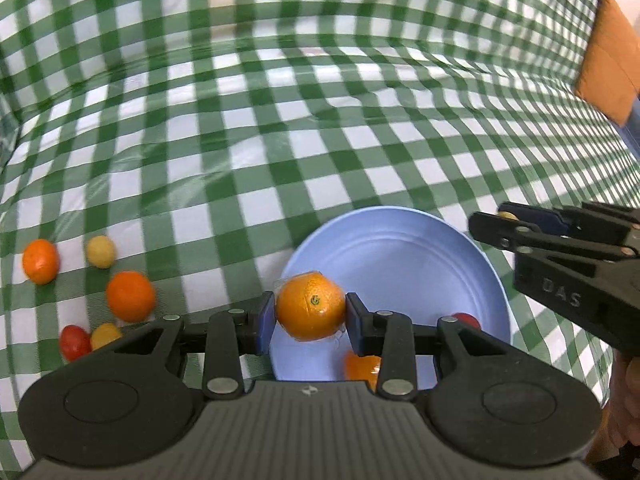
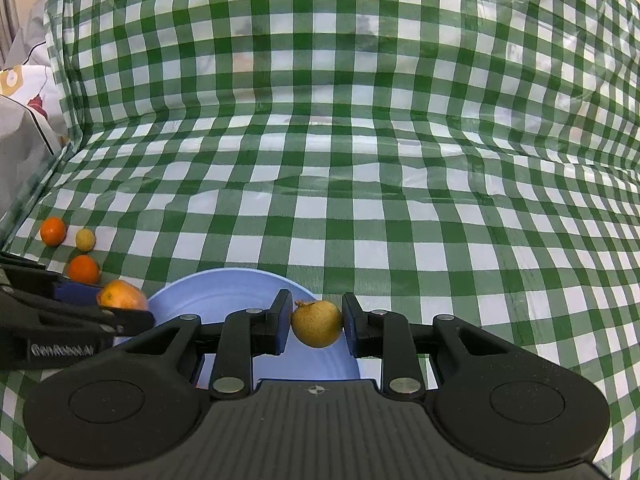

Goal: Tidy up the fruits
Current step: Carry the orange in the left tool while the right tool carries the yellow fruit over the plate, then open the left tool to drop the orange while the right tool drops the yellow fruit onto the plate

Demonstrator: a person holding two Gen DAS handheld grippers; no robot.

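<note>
My left gripper is shut on a wrapped orange with a small green sticker, held over the left rim of the light blue bowl. The bowl holds an orange fruit and a red fruit, both partly hidden by my fingers. My right gripper is shut on a small yellow-brown round fruit above the bowl. The right gripper also shows in the left wrist view, and the left gripper with its orange shows in the right wrist view.
Loose fruits lie on the green checked cloth left of the bowl: two oranges, two yellow fruits and a red one. An orange pad is at the far right. Grey fabric lies at the left.
</note>
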